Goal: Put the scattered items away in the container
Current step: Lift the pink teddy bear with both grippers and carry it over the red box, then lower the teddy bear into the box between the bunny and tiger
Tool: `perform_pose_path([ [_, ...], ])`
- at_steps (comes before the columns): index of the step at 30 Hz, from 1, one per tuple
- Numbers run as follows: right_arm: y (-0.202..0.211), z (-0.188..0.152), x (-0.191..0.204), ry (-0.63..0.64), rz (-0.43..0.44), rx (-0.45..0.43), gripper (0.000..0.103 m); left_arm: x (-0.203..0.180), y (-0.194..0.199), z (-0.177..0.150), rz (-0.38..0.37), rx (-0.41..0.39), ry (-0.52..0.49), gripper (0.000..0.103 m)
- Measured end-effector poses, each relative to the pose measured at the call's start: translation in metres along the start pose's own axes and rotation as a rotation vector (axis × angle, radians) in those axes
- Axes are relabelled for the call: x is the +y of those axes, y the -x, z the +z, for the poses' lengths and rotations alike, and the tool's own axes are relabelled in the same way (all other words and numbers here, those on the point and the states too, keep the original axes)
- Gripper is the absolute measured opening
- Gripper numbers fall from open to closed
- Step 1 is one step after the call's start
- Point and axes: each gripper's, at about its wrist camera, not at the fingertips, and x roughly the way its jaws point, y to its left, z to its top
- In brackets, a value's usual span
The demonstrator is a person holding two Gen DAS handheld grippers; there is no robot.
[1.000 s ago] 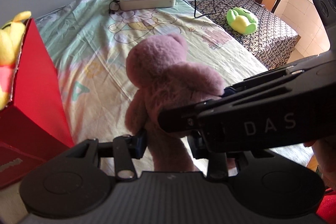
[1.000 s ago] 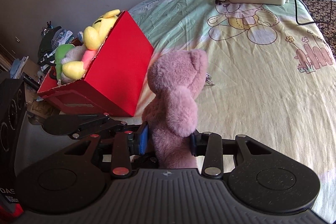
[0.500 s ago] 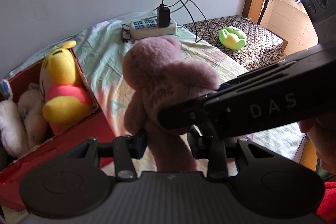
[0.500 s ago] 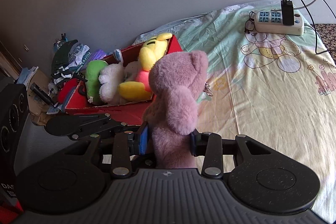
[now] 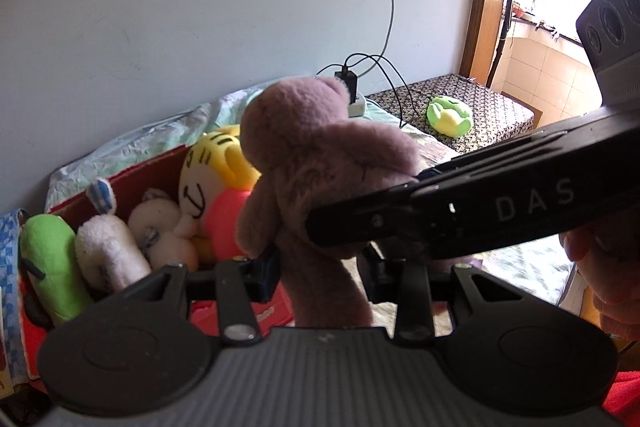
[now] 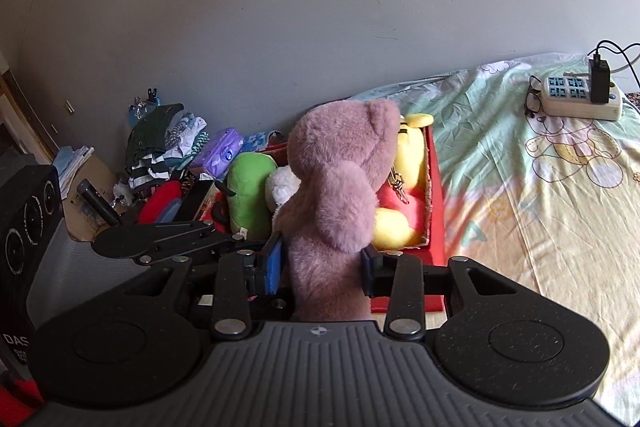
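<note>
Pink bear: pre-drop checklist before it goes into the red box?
1. Left hand-held gripper shut on the pink bear: ok, pads press its lower body.
2. Right hand-held gripper shut on the pink bear too: ok, both pads touch the plush.
3. Pink bear lifted off the bed sheet: ok.
4. Pink bear over the red box opening: cannot tell; it hides part of the box.
5. Free room in the box: not ok; yellow plush, white plush and green plush fill what shows.
6. Green toy on the patterned bedding waits: not ok.
</note>
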Motion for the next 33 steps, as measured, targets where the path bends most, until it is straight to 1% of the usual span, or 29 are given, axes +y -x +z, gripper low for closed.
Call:
perform_pose_path([
  [5, -0.020, 0.004, 0.022, 0.004, 0.022, -0.023, 0.040, 0.027, 0.014, -0.004, 0.024, -0.019, 0.014, 0.036],
  [9, -0.034, 0.009, 0.039, 0.039, 0.032, -0.037, 0.040, 0.047, 0.024, -0.008, 0.055, -0.032, 0.029, 0.036],
  [16, -0.059, 0.021, 0.050, 0.059, 0.032, -0.094, 0.040, 0.082, 0.028, -0.005, 0.093, -0.075, 0.051, 0.036],
  [20, -0.078, 0.026, 0.050, 0.074, -0.008, -0.129, 0.040, 0.099, 0.015, 0.000, 0.093, -0.087, 0.065, 0.036],
  [23, -0.091, 0.028, 0.046, 0.084, -0.047, -0.134, 0.040, 0.111, 0.001, 0.005, 0.081, -0.084, 0.078, 0.036],
  [27, -0.106, 0.028, 0.035, 0.053, -0.078, -0.104, 0.040, 0.125, -0.020, 0.004, 0.049, -0.047, 0.105, 0.036],
  [33, -0.122, 0.026, 0.021, 0.037, -0.128, -0.054, 0.040, 0.131, -0.049, -0.001, 0.009, 0.008, 0.129, 0.036],
])
